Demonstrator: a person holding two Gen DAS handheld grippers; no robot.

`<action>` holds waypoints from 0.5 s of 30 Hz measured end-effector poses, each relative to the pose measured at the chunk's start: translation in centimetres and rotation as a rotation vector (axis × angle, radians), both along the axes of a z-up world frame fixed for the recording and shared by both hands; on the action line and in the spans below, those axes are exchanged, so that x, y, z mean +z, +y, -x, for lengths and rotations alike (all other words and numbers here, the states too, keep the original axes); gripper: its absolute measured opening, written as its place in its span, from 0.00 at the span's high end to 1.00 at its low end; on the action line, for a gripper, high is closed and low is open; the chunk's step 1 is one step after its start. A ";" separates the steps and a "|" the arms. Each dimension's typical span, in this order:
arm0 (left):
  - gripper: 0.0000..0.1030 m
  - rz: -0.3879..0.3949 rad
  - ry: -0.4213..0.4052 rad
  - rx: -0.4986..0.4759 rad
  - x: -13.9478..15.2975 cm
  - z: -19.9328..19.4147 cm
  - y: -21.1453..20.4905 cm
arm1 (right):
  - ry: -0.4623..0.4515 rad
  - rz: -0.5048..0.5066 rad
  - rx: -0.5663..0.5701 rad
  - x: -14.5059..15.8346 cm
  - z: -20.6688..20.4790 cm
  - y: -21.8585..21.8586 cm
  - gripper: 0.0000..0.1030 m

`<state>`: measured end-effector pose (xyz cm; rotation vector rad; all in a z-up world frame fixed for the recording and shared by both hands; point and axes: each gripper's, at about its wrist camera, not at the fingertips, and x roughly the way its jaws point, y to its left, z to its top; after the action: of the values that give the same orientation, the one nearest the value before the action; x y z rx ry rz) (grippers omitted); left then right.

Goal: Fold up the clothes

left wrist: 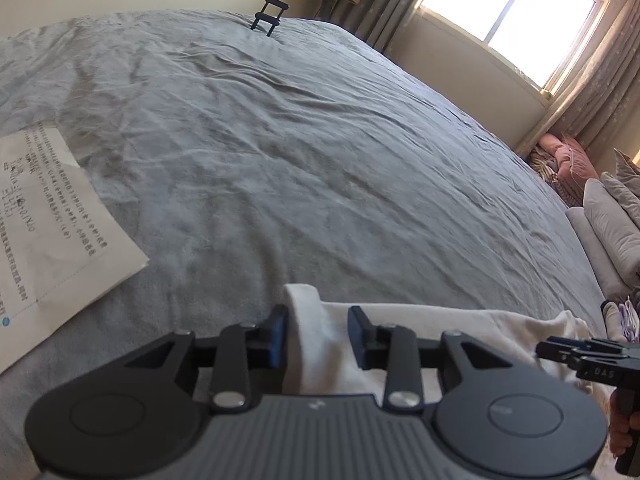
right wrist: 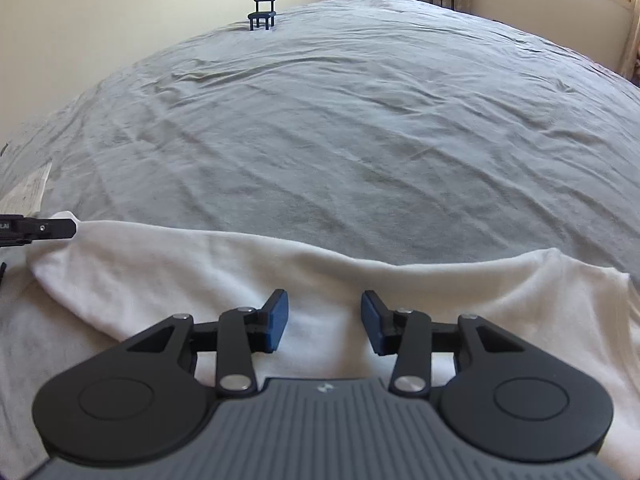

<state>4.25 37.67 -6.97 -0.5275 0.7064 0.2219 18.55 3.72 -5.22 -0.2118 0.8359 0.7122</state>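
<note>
A white garment [right wrist: 208,268] lies folded along the near edge of the grey bed [right wrist: 340,120]. In the left wrist view its sleeve end [left wrist: 308,332] runs between the blue pads of my left gripper [left wrist: 318,336], whose jaws stand open around it without pinching. My right gripper [right wrist: 324,320] is open and hovers over the garment's middle, holding nothing. The left gripper's tip [right wrist: 52,228] shows at the garment's left end in the right wrist view. The right gripper [left wrist: 576,354] shows at the right edge of the left wrist view.
A printed paper sheet [left wrist: 52,236] lies on the bed at the left. A small black stand [right wrist: 262,14] sits at the bed's far edge. Pillows and bedding [left wrist: 608,216] pile up at the right below a bright window [left wrist: 516,12].
</note>
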 end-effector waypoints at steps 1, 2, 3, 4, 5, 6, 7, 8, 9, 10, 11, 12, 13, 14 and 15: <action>0.68 0.000 0.001 -0.003 0.0 -0.1 0.0 | -0.015 0.012 -0.003 0.4 -0.2 -0.6 0.56; 0.69 0.001 0.002 -0.006 0.1 -0.1 0.1 | -0.033 0.027 -0.007 0.7 -0.5 -1.2 0.56; 0.69 0.000 0.003 -0.008 0.1 -0.2 0.1 | -0.046 0.037 -0.014 1.0 -0.8 -1.8 0.56; 0.69 -0.001 0.003 -0.010 0.1 -0.3 0.1 | -0.058 0.045 -0.020 1.3 -1.2 -2.4 0.56; 0.71 -0.001 0.003 -0.011 0.1 -0.3 0.2 | -0.065 0.053 -0.029 1.6 -1.7 -2.9 0.56; 0.73 -0.001 0.003 -0.009 0.1 -0.4 0.2 | -0.072 0.060 -0.037 1.8 -2.2 -3.4 0.56; 0.77 0.000 0.003 -0.007 0.2 -0.4 0.3 | -0.080 0.067 -0.046 2.1 -2.7 -3.8 0.56; 0.82 0.003 0.002 -0.004 0.1 -0.4 0.4 | -0.085 0.076 -0.059 2.2 -3.3 -4.2 0.56; 0.84 0.004 0.001 -0.002 0.1 -0.4 0.5 | -0.090 0.085 -0.072 2.4 -3.9 -4.5 0.56; 0.86 0.004 0.001 -0.002 0.1 -0.4 0.6 | -0.082 0.090 -0.094 2.5 -4.8 -4.8 0.56; 0.86 0.002 0.001 -0.002 0.0 -0.4 0.6 | -0.074 0.095 -0.117 2.5 -5.6 -5.1 0.56; 0.86 -0.003 0.001 -0.005 0.0 -0.4 0.5 | -0.063 0.100 -0.151 2.4 -6.5 -5.3 0.56; 0.87 -0.009 0.001 -0.007 0.0 -0.4 0.5 | -0.051 0.106 -0.186 2.3 -7.3 -5.5 0.56; 0.87 -0.014 0.000 -0.009 0.0 -0.4 0.4 | -0.041 0.106 -0.221 2.1 -8.1 -5.7 0.56; 0.87 -0.020 0.000 -0.011 0.0 -0.4 0.4 | -0.029 0.108 -0.247 1.9 -8.7 -5.8 0.56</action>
<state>4.68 38.06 -6.99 -0.5045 0.7062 0.2181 27.21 -2.05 -3.33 -0.2103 0.8563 0.4323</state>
